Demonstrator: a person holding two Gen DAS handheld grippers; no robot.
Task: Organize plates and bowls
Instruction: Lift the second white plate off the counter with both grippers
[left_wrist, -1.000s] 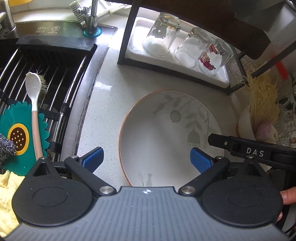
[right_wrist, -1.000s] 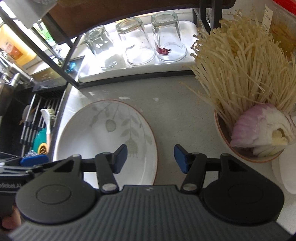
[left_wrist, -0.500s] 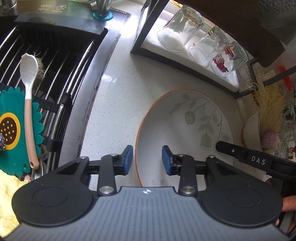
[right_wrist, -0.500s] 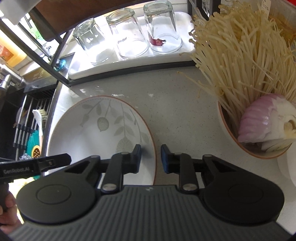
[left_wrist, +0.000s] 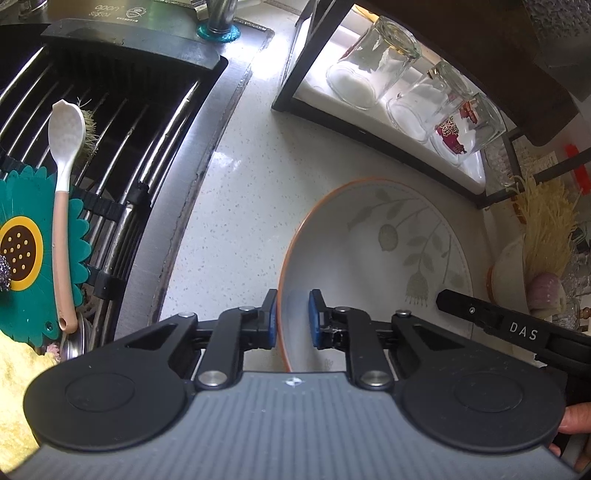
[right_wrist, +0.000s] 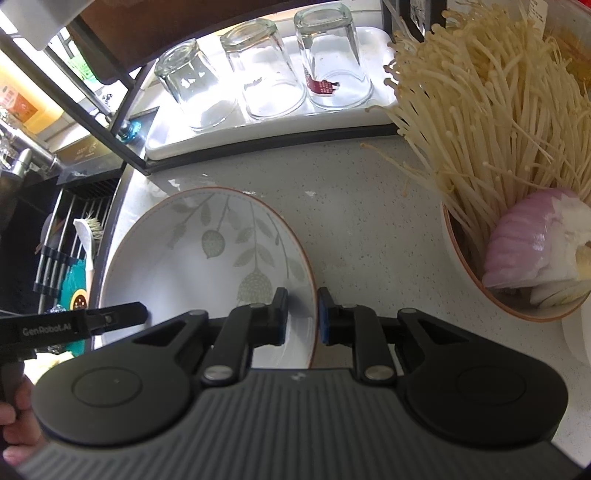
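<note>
A white plate (left_wrist: 388, 258) with a leaf pattern and an orange rim lies on the speckled counter (left_wrist: 236, 206). My left gripper (left_wrist: 292, 317) straddles its left rim, one blue pad outside and one inside, jaws closing onto the rim. In the right wrist view the same plate (right_wrist: 207, 251) has its right rim between the blue pads of my right gripper (right_wrist: 302, 315), whose jaws are also closing on it. Each gripper's black body shows at the edge of the other's view.
A sink rack (left_wrist: 122, 140) at the left holds a spoon (left_wrist: 64, 177) and a sunflower mat (left_wrist: 22, 251). A white tray (right_wrist: 258, 129) with three upturned glasses sits behind under a dark shelf frame. A bowl (right_wrist: 509, 306) of enoki mushrooms and onion stands right of the plate.
Both grippers went from wide open to nearly shut around the plate's rim. The left one also shifted leftward and down onto the left rim; the right one stayed put.
</note>
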